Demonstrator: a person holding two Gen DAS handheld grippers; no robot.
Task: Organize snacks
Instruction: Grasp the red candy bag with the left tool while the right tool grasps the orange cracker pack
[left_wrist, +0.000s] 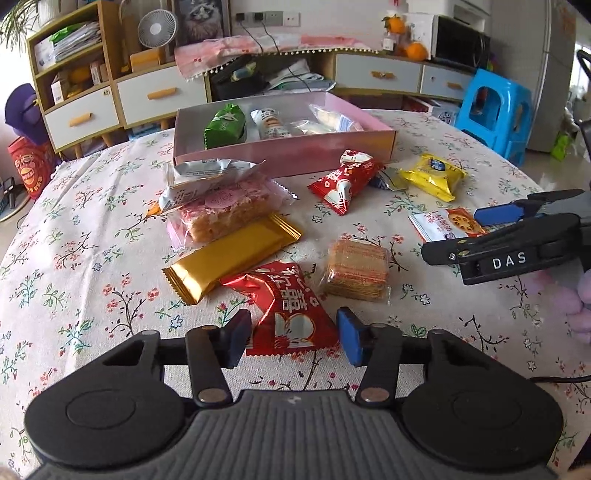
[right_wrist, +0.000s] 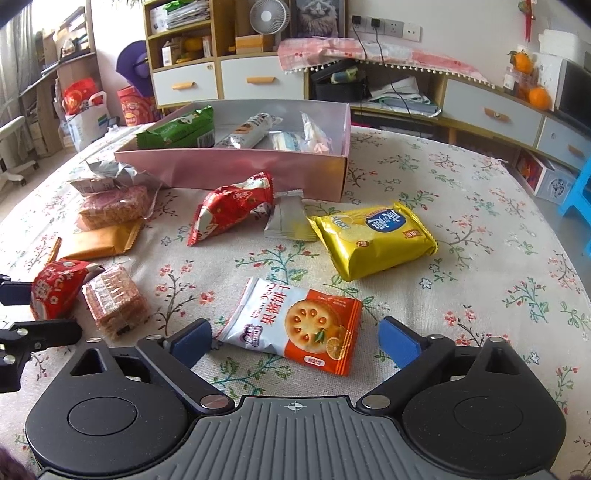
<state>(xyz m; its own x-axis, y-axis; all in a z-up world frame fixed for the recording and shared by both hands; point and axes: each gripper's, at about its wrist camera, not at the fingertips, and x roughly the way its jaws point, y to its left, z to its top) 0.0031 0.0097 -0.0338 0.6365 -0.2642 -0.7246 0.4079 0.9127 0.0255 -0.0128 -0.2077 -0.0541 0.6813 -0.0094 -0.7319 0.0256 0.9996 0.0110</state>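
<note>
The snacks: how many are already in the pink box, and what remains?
Done: the pink box holds a green packet, a white roll and clear packets. In hand: nothing gripped; the left tool straddles a red packet, the right tool a biscuit packet. Left: about nine snacks on the tablecloth.

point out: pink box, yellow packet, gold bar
pink box (left_wrist: 280, 157): left wrist view, front wall.
yellow packet (right_wrist: 373, 240): right wrist view, middle of wrapper.
gold bar (left_wrist: 232, 254): left wrist view, middle of wrapper.
</note>
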